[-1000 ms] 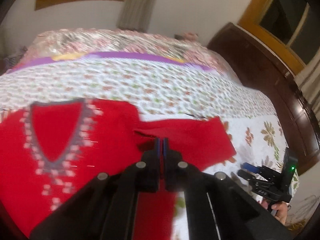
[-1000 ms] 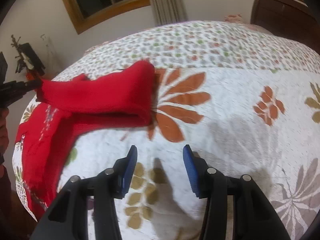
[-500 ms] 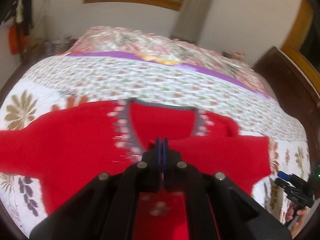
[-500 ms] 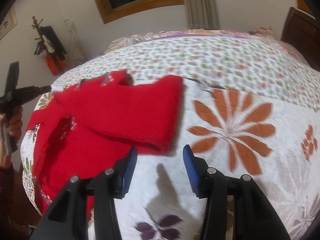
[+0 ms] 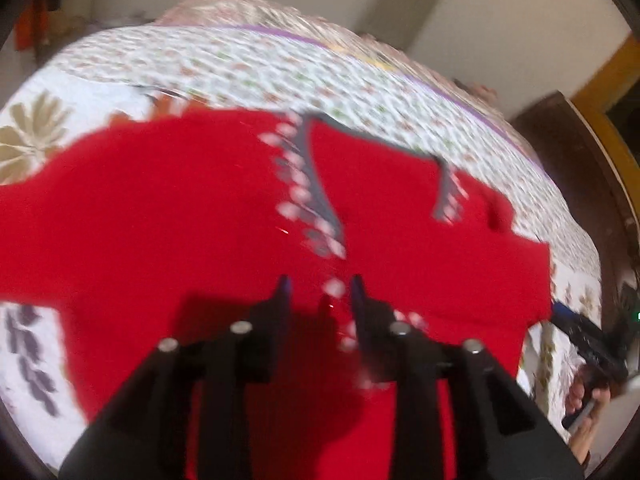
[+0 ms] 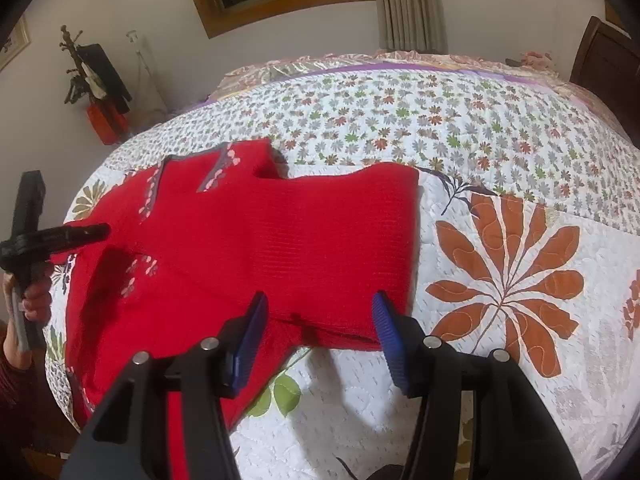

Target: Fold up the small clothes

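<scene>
Right now both your left gripper (image 5: 319,290) and right gripper (image 6: 318,322) gape empty; the soft, light sweater (image 6: 256,248) lies just ahead, so pinch the sleeve's edge (image 6: 414,240).

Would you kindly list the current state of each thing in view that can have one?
Sweater: lying on the quilt, one sleeve folded across the body.
Left gripper: open, over the sweater, holding nothing.
Right gripper: open, at the sleeve's edge, holding nothing.
Quilt: spread flat.
Curtain: drawn aside.
</scene>
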Demonstrator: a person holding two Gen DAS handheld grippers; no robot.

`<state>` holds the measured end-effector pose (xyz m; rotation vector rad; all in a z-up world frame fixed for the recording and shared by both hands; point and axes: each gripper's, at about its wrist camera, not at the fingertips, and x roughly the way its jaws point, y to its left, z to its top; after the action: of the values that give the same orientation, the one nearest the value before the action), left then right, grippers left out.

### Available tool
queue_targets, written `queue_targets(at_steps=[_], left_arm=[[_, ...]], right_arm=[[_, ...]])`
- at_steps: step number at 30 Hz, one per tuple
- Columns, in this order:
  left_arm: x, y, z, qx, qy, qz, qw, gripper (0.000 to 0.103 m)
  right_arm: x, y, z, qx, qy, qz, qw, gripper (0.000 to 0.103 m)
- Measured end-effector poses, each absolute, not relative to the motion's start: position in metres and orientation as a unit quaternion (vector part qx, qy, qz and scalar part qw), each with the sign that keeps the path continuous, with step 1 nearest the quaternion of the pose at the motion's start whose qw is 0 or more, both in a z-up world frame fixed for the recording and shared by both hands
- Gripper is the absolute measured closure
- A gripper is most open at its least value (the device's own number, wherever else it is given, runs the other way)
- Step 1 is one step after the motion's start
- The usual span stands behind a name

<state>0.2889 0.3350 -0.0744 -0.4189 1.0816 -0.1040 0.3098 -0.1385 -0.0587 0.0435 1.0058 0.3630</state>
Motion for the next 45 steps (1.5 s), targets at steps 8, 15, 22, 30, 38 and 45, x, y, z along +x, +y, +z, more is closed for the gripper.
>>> queue_targets(at_steps=[8,15,22,30,38,45], left_arm=[[0.321,0.297,-0.106,-0.201,0.544,-0.074,0.811,0.062],[0.324,0.287,-0.111,-0.207,0.547,-0.084,0.807,0.103],[0.309,0.296,-0.068,-0.206,0.476,-0.070,0.853,0.103],[0.304,0.363,-0.046,-0.221,0.459,-0.034,0.860,0.103],[0.334,0.323,-0.093,-0.225,0.504,-0.096,0.828,0.049],[0.351,0.306,-0.123,-0.259,0.530,-0.125,0.798,0.052]], right_arm=[[0.303,-0.144,-0.056,0.014,0.478,0.172,0.861,0.048],[0.304,-0.152,-0.064,0.020,0.483,0.165,0.860,0.048],[0.305,-0.151,-0.062,0.030,0.479,0.170,0.861,0.047],[0.312,-0.145,-0.059,0.053,0.476,0.181,0.859,0.047],[0.309,-0.132,-0.062,0.028,0.481,0.186,0.856,0.046],[0.312,-0.142,-0.067,0.032,0.483,0.182,0.856,0.046]])
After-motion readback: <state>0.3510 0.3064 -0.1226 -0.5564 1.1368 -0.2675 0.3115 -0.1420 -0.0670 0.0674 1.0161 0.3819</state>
